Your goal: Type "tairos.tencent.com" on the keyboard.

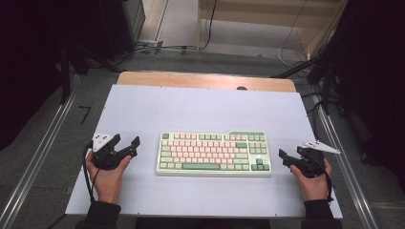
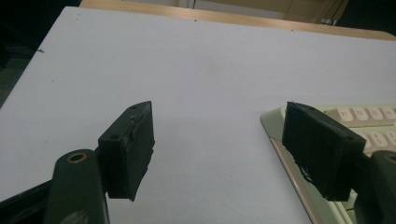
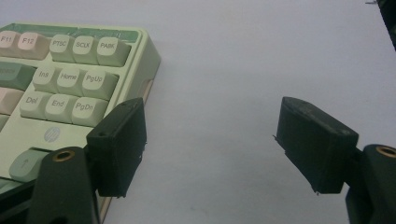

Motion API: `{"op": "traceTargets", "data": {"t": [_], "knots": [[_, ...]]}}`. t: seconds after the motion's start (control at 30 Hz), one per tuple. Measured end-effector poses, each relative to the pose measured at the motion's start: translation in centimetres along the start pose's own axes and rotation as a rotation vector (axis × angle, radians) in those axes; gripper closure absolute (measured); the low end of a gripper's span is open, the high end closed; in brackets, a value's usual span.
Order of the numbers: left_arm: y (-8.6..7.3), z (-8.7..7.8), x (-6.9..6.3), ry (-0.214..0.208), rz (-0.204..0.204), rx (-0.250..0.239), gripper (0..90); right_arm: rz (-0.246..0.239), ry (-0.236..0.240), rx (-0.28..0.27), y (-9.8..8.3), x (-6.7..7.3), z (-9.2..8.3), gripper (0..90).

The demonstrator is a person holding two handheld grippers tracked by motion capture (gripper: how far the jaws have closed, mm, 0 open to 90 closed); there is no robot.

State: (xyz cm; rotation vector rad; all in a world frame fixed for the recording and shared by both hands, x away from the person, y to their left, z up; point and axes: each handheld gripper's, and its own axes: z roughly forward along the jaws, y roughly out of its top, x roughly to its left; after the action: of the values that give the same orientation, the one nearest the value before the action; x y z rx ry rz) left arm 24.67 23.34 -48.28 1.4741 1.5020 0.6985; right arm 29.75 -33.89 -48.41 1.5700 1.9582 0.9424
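Keyboard [image 1: 213,153]: pale green case, pink, cream and green keys, flat on white worktop [image 1: 200,109]. Left gripper [image 1: 125,144] and right gripper [image 1: 290,157]: jaws apart, empty, flanking it.

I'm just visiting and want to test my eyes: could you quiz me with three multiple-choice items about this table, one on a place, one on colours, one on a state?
1. Where does the keyboard lie?
A. between the two grippers
B. left of both grippers
C. on the floor

2. What colours are its keys?
A. black and red
B. pink, cream and green
C. all blue

3. How do the left gripper and right gripper stand?
A. both shut on the keyboard
B. one holds a cable
C. both open, holding nothing

Answers: 1 A, the high view shows a gripper off each end of the keyboard. 2 B, pink middle keys with cream and green ones around. 3 C, each gripper view shows wide jaws with bare table between.
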Motion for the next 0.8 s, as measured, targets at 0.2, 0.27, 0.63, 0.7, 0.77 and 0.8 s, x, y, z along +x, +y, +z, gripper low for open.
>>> {"op": "traceTargets", "data": {"t": [0.2,0.27,0.63,0.7,0.77,0.8], "knots": [[-0.1,0.0,0.0,-0.020,-0.017,0.003,26.3,0.000,0.002,0.001,0.0,0.0,0.0,22.9],[-0.1,0.0,-0.3,-0.041,-0.015,0.006,26.6,-0.002,0.005,0.001,0.0,0.1,0.0,23.1],[-0.2,0.5,-1.7,-0.111,-0.023,0.021,27.4,-0.013,0.025,0.007,0.0,0.6,0.1,23.1],[-0.3,0.6,-2.0,-0.117,-0.014,0.023,27.7,-0.015,0.025,0.005,0.0,0.7,0.0,23.1],[-0.3,0.8,-2.9,-0.134,0.018,0.028,27.7,-0.015,0.029,0.004,0.0,0.8,0.0,23.1],[-0.3,0.9,-3.2,-0.141,0.025,0.029,27.7,-0.018,0.029,0.003,0.0,0.9,0.0,23.1]]}}
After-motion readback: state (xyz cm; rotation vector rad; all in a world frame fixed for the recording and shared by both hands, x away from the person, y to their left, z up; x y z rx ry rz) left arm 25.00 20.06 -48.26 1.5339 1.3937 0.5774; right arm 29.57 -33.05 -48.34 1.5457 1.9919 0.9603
